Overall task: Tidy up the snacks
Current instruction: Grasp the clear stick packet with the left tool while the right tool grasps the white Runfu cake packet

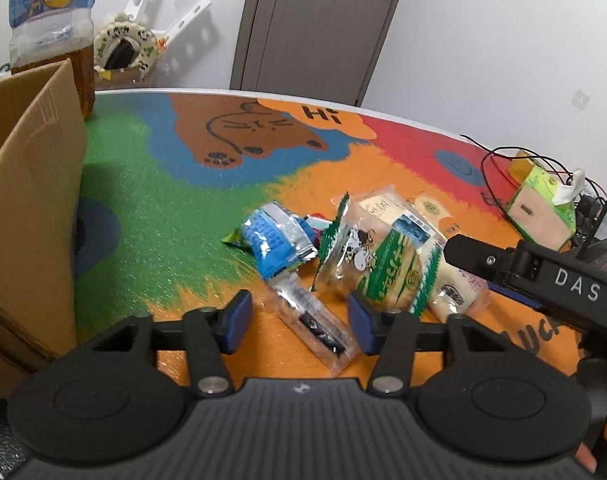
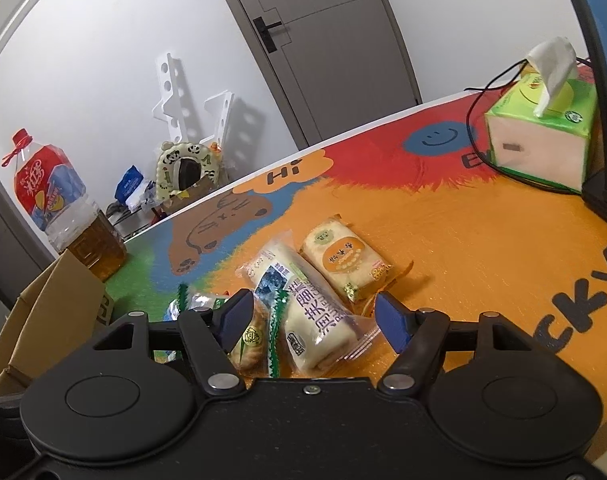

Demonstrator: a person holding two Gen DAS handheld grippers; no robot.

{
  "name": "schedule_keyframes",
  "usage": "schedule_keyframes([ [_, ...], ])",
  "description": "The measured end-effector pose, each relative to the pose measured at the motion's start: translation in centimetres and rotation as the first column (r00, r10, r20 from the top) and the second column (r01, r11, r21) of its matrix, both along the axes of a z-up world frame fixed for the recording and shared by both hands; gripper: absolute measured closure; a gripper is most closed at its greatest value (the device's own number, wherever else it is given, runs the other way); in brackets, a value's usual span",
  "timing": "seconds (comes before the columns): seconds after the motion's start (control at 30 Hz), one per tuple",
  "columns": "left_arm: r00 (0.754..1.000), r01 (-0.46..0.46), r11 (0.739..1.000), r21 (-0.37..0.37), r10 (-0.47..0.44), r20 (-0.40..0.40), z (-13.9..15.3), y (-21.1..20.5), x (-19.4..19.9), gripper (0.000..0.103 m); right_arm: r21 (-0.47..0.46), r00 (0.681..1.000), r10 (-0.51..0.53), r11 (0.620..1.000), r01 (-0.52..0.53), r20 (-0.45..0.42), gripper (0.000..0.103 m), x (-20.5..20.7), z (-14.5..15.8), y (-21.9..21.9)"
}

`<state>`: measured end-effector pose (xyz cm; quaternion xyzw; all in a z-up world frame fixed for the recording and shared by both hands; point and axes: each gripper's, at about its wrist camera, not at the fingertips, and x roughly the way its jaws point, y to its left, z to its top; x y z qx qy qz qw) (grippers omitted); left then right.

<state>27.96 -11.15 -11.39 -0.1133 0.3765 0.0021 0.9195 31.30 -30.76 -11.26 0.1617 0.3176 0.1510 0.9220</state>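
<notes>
Left gripper [image 1: 299,322] released, blue pads spread wide, low over the colourful table mat [image 1: 151,216] and straddling a clear-wrapped dark snack [image 1: 315,320] that lies flat on the orange patch between the pads; contact with either pad not discernible. Just beyond at 12 o'clock, a blue foil packet [image 1: 271,240], and from 1 to 2 o'clock a cluster of wrapped snacks: a cow-print pack [image 1: 351,252], a green-striped cracker pack [image 1: 399,272] and a pale bun pack [image 1: 459,292] partly under the black body of the other tool. At 9 o'clock, a cardboard box [image 1: 27,208] standing at the mat's edge, with an oil bottle [image 1: 51,24] behind it at 11 o'clock. Right gripper [image 2: 313,316] likewise released, pads apart on either side of a long white roll pack with blue lettering [image 2: 303,304], a golden pastry pack [image 2: 249,344] against its 9 o'clock pad. Just past at 1 o'clock, an orange-labelled cake pack [image 2: 345,264] flat on the mat. Far off at 2 o'clock, a green tissue box [image 2: 543,136] with a black cable [image 2: 469,120] looping in front.
</notes>
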Motion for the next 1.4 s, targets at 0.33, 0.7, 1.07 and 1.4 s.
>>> schedule_keyframes([
  [0.33, 1.000, -0.005, 1.000, -0.021, 0.005, 0.007, 0.0, 1.0, -0.7, 0.080, -0.052, 0.999, 0.035, 0.998, -0.036, -0.022, 0.037, 0.2, -0.5, 1.7],
  [0.7, 1.000, -0.014, 0.999, -0.044, 0.015, 0.016, 0.4, 1.6, -2.0, 0.086, -0.098, 0.996, 0.081, 0.992, -0.085, -0.045, 0.068, -2.7, -0.6, 2.2],
  [1.07, 1.000, -0.020, 1.000, -0.016, 0.020, -0.001, 0.3, 2.0, -2.7, 0.083, -0.121, 0.996, 0.063, 0.990, -0.070, -0.062, 0.058, -3.4, -0.4, 2.2],
  [1.4, 1.000, -0.018, 1.000, 0.017, 0.018, -0.003, 0.0, 1.9, -3.3, 0.082, -0.205, 0.998, 0.065, 0.976, -0.068, -0.019, 0.055, -2.8, -1.1, 4.0],
])
